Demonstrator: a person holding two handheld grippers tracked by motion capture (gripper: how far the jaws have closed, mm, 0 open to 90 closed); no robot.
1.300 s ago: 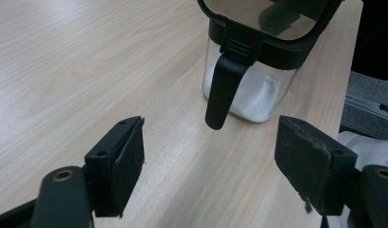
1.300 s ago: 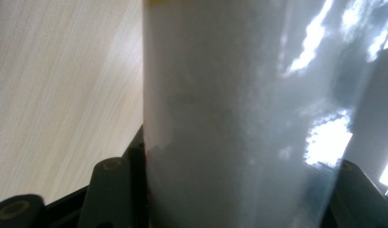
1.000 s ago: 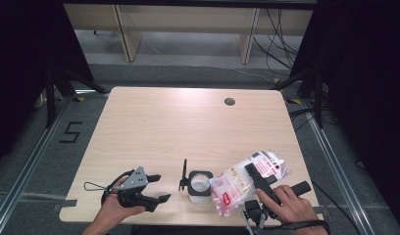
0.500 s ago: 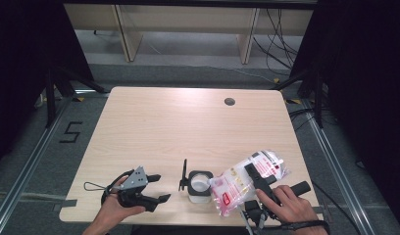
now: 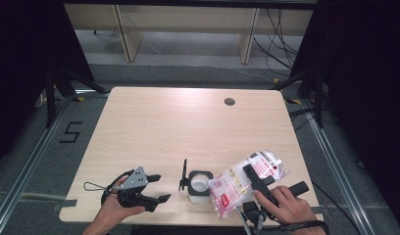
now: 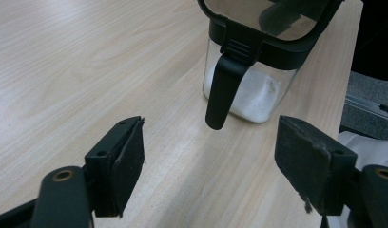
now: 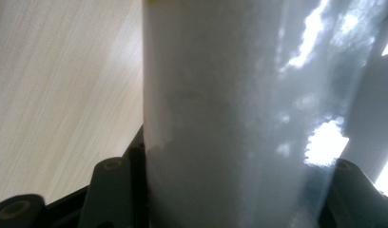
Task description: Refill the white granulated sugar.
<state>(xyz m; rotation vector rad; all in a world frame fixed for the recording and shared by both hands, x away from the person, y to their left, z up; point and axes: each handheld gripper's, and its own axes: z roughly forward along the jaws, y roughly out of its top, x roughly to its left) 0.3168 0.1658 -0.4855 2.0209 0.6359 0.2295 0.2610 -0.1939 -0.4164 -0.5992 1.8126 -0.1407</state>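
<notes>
Right gripper is clamped on a clear plastic bag printed in red, its jaws pressed to either side of the white fill, as the right gripper view shows. The bag lies tilted at the table's front right, its lower end just beside the container.

Container: clear walls, black rim, lid flipped open, a low layer of white granules inside. It stands near the front edge, between the 2 hands.

Left gripper is empty, jaws spread wide, pointed at the container from close by — not touching it.

Risks, as judged:
- Bag is soft; a grip on the body rather than the top may let it sag or slip during the pour.
- Container is unheld — a nudge from the bag could tip it off the front edge.
- Mouth is narrow; granules may spill onto the table.
</notes>
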